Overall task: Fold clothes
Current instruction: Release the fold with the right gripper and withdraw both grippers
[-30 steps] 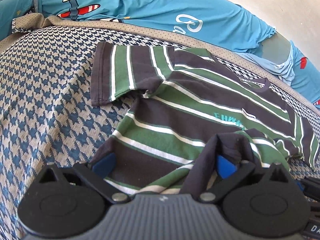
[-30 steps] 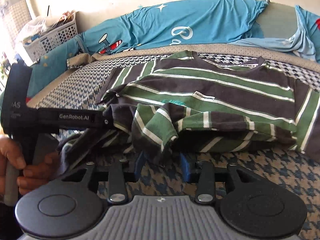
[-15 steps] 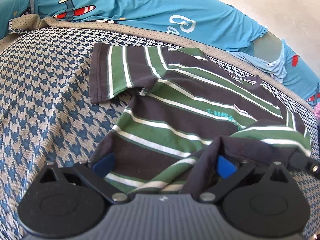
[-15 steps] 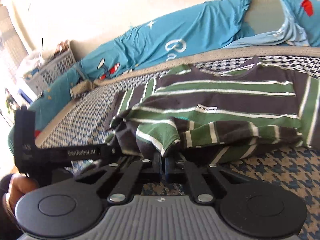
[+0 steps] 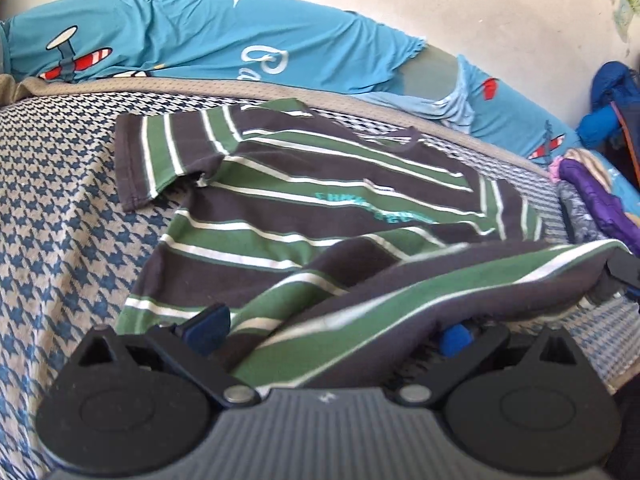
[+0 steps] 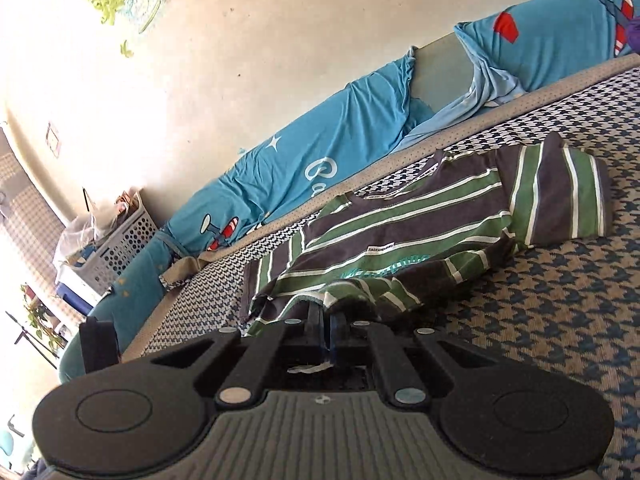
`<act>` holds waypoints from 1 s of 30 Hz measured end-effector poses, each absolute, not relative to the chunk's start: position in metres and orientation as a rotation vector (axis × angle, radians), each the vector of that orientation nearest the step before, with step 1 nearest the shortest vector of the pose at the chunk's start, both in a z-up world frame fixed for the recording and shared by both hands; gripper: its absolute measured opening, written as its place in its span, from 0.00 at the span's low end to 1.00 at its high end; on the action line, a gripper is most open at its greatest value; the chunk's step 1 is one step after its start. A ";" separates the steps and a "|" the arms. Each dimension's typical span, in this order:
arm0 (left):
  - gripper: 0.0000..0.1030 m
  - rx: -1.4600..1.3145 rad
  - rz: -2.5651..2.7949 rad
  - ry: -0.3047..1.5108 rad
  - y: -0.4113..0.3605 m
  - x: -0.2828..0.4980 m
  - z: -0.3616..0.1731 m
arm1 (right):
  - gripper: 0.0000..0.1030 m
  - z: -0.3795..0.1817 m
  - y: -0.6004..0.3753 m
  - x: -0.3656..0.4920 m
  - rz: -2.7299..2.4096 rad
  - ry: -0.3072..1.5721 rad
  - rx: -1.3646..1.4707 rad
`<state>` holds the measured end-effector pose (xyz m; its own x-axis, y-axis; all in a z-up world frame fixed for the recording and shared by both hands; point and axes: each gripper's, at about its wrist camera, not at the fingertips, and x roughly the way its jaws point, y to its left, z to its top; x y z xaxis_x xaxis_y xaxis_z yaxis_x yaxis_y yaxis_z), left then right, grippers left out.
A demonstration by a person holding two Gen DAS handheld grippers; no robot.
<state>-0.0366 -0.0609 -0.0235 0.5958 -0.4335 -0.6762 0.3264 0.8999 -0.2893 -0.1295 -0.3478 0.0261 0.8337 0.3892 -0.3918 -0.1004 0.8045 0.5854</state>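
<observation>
Striped T-shirt (image 5: 304, 216): soft, light, limp knit, spread on the houndstooth bed cover (image 5: 60, 216), near hem lifted. Right tongs (image 6: 325, 322) clenched on the hem; left tongs (image 5: 328, 330) stand apart, hem draped between, unpinched. Best taken at hem corners; likely to sag and crease.

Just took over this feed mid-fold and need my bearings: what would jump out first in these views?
The striped shirt dominates, spread on the houndstooth cover with its near hem lifted. The right hand-held gripper is shut on that hem, and the hem also drapes across the left hand-held gripper, whose jaws stand apart. Behind the shirt, a blue sheet with plane prints runs along the wall.
</observation>
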 end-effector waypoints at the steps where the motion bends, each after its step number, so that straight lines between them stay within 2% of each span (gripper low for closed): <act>1: 1.00 -0.149 -0.457 0.822 -0.060 -0.040 -0.022 | 0.04 0.028 -0.351 -0.135 0.274 0.516 0.595; 11: 1.00 -0.156 -0.559 0.828 -0.057 -0.071 -0.016 | 0.04 0.045 -0.371 -0.192 0.207 0.496 0.624; 20: 1.00 -0.056 -0.739 0.838 -0.086 -0.107 -0.017 | 0.04 0.041 -0.390 -0.215 0.062 0.519 0.651; 30: 1.00 -0.159 -0.711 0.848 -0.075 -0.099 -0.016 | 0.03 0.052 -0.403 -0.228 -0.085 0.526 0.617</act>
<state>-0.0987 -0.0746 -0.0157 0.4485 -0.6325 -0.6315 0.5113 0.7611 -0.3992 -0.2278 -0.4031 0.0520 0.8658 0.0775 -0.4943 0.2295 0.8163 0.5300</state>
